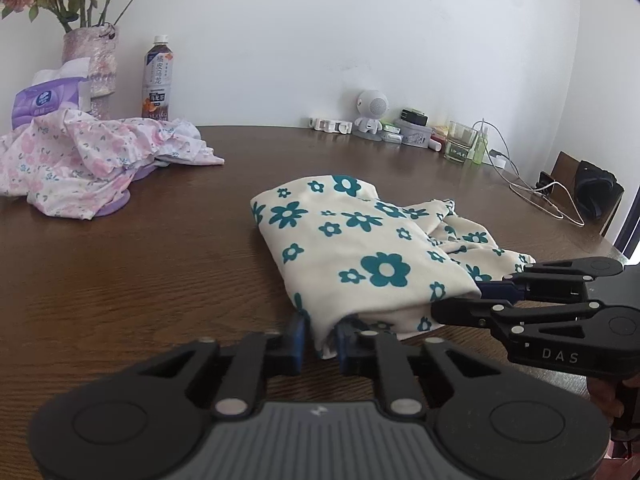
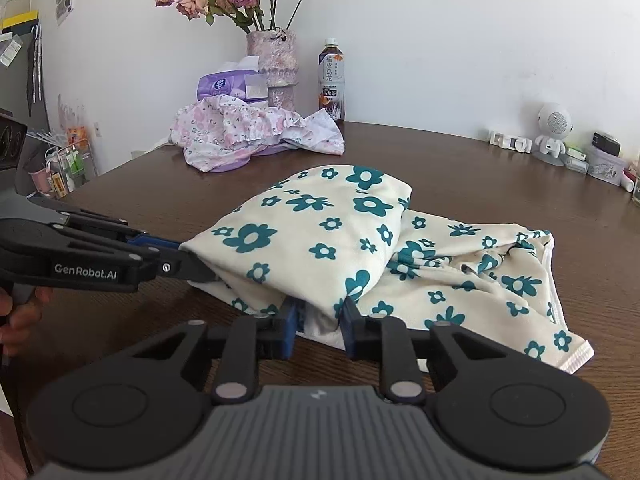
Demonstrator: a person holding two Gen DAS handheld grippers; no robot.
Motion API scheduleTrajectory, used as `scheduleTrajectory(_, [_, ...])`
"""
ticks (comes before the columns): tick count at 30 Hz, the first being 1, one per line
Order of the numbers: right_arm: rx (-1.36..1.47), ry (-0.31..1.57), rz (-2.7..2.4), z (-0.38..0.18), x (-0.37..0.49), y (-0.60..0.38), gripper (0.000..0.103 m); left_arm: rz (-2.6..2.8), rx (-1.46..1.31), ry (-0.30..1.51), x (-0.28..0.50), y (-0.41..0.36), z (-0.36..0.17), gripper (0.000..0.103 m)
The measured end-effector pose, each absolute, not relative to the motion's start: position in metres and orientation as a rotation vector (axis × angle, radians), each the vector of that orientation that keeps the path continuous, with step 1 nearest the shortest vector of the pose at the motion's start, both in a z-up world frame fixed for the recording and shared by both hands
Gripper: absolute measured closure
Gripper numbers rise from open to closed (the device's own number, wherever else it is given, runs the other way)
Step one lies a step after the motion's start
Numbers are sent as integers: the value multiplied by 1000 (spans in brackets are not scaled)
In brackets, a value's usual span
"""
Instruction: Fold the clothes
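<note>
Left wrist view: left gripper (image 1: 320, 338) jaws clamped on near edge of cream floral garment (image 1: 352, 248), lying mid-surface (image 1: 120, 272). Right gripper (image 1: 490, 298) pinching the same edge, just right of the left one.

Right wrist view: right gripper (image 2: 320, 330) jaws closed on the garment's near hem, folded flap draped over. Best to lift both corners level, keep the edge taut, carry away from pink clothes pile (image 2: 256, 136), lay flat.

Bright, even daylight, soft shadows, fisheye curvature, dark corner vignettes
</note>
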State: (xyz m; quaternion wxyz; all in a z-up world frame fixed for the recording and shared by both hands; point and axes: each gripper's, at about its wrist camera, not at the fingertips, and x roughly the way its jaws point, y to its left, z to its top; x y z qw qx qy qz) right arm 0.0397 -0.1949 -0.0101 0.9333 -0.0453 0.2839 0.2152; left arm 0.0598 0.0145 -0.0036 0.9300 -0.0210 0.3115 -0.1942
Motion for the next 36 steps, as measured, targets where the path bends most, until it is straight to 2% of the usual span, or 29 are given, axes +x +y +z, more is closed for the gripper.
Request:
scheduleTrajectory(4, [-78, 605, 449, -12, 45, -197, 86, -395, -74, 648, 61, 18, -7, 95])
scheduleTrajectory(7, [-77, 603, 447, -11, 45, -197, 83, -375, -69, 648, 59, 17, -5, 87])
scheduleTrajectory(10, [-84, 597, 440, -10, 43, -197, 82, -382, -67, 640, 57, 18, -4, 86])
scheduleTrajectory(12, [-83, 612, 440, -12, 46, -198, 85, -392, -76, 642, 56, 19, -5, 94])
scheduleTrajectory(16, [-128, 616, 433, -13, 45, -191, 85, -401, -83, 650, 57, 20, -7, 98])
scheduleTrajectory(32, [-78, 581, 426, -5, 34, -205, 84, -401, -128, 649, 55, 26, -8, 96])
scheduleTrajectory(34, [-74, 593, 421, -6, 35, -206, 85, -399, -136, 649, 55, 26, -9, 97])
scheduleTrajectory(36, [-65, 617, 422, -10, 38, -206, 92, -401, -145, 654, 55, 27, -10, 99])
